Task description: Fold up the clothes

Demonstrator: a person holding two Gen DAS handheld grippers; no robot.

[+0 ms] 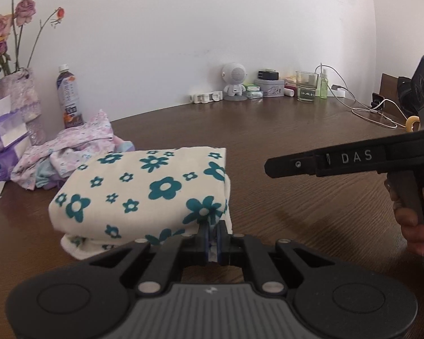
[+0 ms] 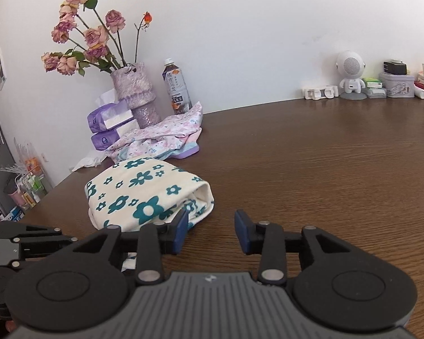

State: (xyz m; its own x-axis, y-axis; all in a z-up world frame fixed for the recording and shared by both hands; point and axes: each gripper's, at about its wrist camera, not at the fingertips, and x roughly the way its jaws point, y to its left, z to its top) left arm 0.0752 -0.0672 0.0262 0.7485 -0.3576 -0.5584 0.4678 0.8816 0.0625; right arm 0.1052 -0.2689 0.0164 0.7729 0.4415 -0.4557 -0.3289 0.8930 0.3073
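Note:
A cream cloth with teal flowers [image 1: 144, 189] lies folded into a thick rectangle on the brown table [image 1: 296, 130]. My left gripper [image 1: 213, 234] is shut on the cloth's near right corner; white fabric shows between its blue pads. My right gripper [image 2: 212, 231] is open and empty, just right of the folded cloth [image 2: 144, 195], its left pad [image 2: 181, 231] near the cloth's open end. In the left wrist view the right gripper [image 1: 268, 166] hovers to the right of the cloth, seen from the side.
A crumpled pink floral garment [image 2: 158, 138] lies behind the cloth. A vase of dried roses [image 2: 135, 93], tissue packs [image 2: 110, 118] and a bottle [image 2: 176, 87] stand at the back left. A speaker figure [image 2: 350, 76], boxes, a glass [image 1: 306, 86] and cables [image 1: 373, 113] line the back right.

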